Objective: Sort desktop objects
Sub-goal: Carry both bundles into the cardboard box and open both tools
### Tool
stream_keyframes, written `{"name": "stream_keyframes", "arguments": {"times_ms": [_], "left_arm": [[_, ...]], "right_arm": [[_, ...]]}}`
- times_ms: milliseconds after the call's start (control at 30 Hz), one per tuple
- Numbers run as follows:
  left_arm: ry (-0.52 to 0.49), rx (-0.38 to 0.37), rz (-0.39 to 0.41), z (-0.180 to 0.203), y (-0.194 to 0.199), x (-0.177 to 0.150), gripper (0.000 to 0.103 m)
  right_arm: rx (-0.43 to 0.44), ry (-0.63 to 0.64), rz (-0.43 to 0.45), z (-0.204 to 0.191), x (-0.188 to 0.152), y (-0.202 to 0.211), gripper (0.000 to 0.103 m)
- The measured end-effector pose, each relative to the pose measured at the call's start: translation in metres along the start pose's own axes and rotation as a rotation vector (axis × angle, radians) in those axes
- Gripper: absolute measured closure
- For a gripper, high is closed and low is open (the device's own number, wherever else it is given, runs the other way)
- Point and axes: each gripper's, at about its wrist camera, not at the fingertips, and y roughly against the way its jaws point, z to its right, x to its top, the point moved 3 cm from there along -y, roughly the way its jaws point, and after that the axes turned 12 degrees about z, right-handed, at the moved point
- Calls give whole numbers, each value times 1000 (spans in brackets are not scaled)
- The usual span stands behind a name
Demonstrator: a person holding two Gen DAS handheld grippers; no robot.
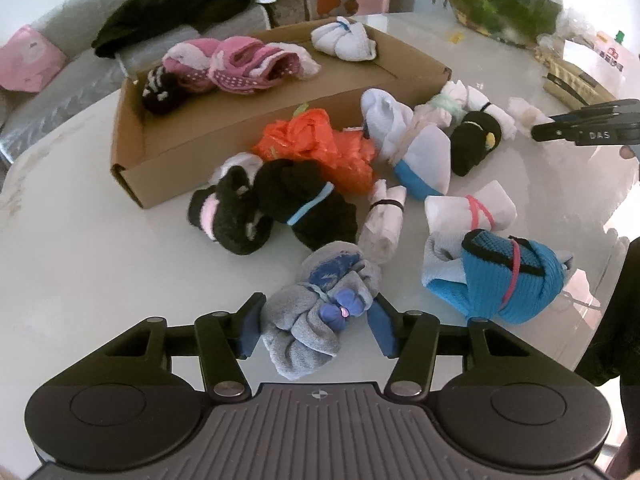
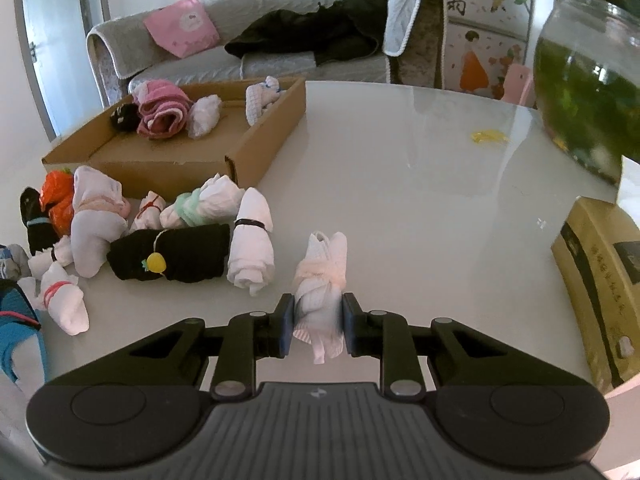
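The left gripper (image 1: pixel 316 322) squeezes a grey sock bundle (image 1: pixel 316 316) lying on the white table (image 1: pixel 100 264), w/ both pads touching it. The right gripper (image 2: pixel 319 324) is clamped tight on a white sock bundle (image 2: pixel 320 280) (pink band round it). The cardboard box (image 2: pixel 160 164) holds pink socks (image 2: pixel 160 110) etc.
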Motion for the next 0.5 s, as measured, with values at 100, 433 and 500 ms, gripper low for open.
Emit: {"name": "stream_keyframes", "arguments": {"times_ms": [100,433,500], "left_arm": [[21,16,11,-5,6,3,42],[94,88,91,-35,38,35,42],[109,107,100,-42,41,42,42]], "right_arm": [[8,-8,12,3,5,5,81],[54,-41,65,8,31,20,81],[71,-52,75,7,36,22,81]]}}
